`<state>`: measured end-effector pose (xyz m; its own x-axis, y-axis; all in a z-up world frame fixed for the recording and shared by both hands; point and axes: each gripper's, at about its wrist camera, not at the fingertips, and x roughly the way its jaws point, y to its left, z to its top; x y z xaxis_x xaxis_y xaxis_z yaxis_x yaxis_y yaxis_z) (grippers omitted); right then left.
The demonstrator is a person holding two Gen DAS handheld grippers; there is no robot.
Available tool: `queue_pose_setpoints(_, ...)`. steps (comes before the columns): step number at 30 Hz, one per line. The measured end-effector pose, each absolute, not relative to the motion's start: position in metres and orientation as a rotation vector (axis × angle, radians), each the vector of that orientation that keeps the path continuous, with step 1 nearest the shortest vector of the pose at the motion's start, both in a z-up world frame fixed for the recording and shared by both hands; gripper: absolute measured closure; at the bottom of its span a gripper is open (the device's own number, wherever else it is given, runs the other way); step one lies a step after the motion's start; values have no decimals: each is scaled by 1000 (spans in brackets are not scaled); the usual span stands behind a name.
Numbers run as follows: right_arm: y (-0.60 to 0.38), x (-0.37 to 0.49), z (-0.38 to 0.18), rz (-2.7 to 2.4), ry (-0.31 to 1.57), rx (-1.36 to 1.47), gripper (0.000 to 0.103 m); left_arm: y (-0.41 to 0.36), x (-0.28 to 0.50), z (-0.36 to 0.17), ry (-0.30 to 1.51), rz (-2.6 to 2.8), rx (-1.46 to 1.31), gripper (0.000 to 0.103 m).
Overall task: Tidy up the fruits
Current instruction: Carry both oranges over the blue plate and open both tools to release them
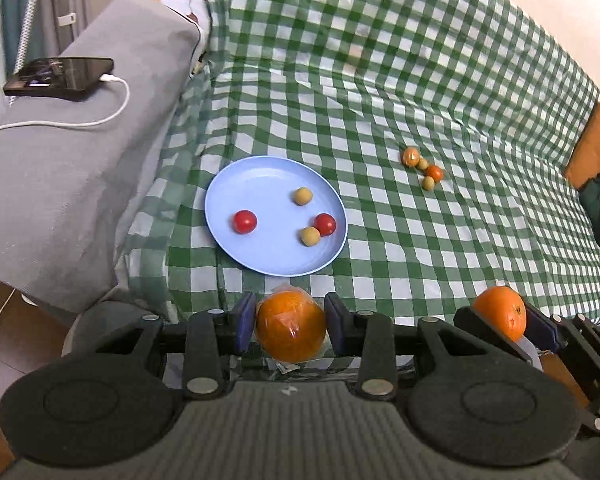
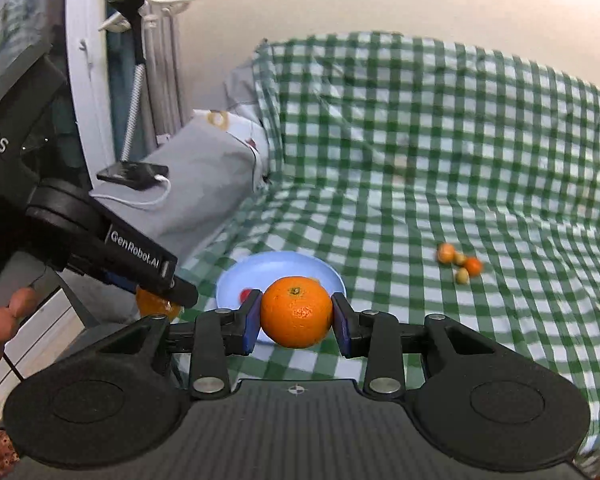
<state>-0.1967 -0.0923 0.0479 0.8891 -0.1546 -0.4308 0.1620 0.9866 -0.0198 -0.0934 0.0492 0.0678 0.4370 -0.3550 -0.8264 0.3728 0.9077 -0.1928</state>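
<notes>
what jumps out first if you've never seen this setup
An orange is clamped in each pair of tongs: a plastic-wrapped orange in the left tongs, a bare orange in the right tongs. Beyond them, a blue plate with cherry tomatoes lies on the green checked cloth.

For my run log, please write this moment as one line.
left gripper: shut on wrapped orange | right gripper: shut on orange | blue plate: four small fruits

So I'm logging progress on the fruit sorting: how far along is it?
Partly done. Already on the blue plate: two red tomatoes and two tan fruits. In hand: the left gripper holds a wrapped orange and the right gripper a bare orange. Left: four small fruits loose on the checked cloth.
</notes>
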Motion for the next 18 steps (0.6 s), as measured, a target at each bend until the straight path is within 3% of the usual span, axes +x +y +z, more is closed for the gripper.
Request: queue_pose_setpoints(18, -98, -184, 32, -172, 509, 11, 65, 45, -80, 62, 1018, -452, 12, 62)
